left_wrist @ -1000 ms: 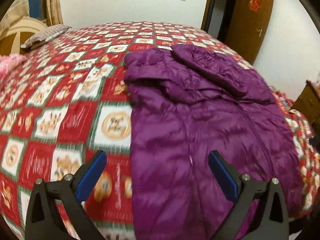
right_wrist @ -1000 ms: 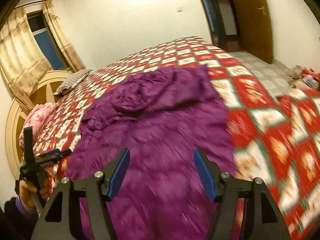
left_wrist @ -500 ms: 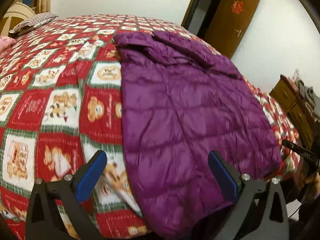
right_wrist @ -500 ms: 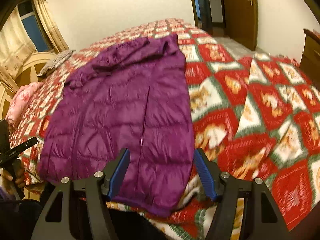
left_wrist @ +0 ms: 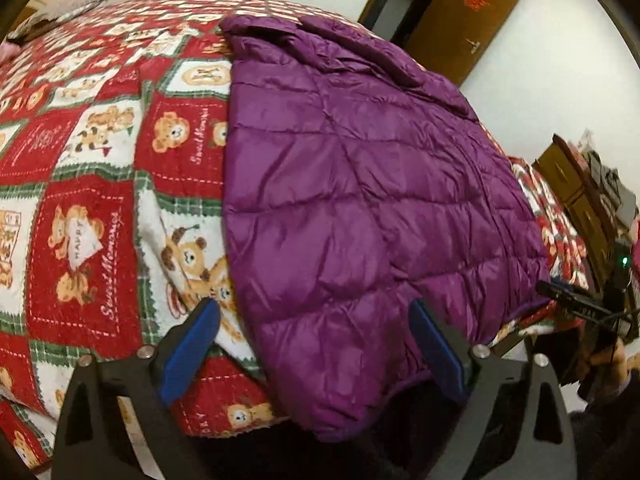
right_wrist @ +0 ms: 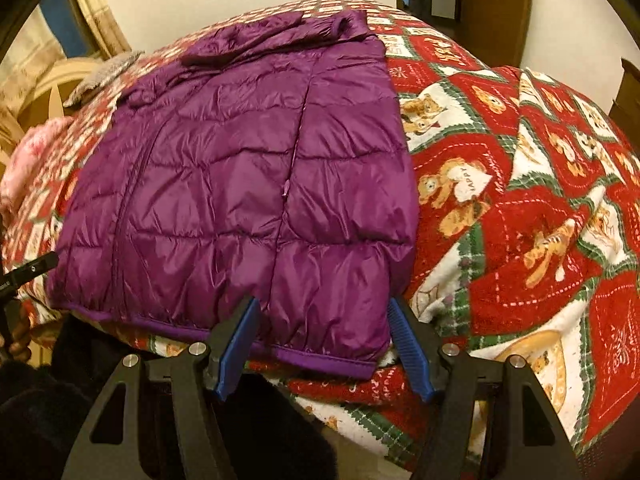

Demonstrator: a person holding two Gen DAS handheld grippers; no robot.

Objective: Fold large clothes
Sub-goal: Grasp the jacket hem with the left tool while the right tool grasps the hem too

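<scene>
Jacket [right_wrist: 240, 184] hem — between fingers [right_wrist: 240, 344]

A purple quilted jacket [right_wrist: 240, 184] lies spread flat on a red, white and green bear-print bedspread [right_wrist: 520, 208], its hem at the near edge of the bed and its collar at the far end. The right gripper [right_wrist: 324, 344] hangs over the hem's right corner, blue pads [right_wrist: 236, 348] apart on either side of the fabric, not pressing it. At the far left are a pink cushion [right_wrist: 28, 156], a grey pillow [right_wrist: 104, 76] and curtains [right_wrist: 96, 12]; a brown door [right_wrist: 496, 4] stands far right.
</scene>
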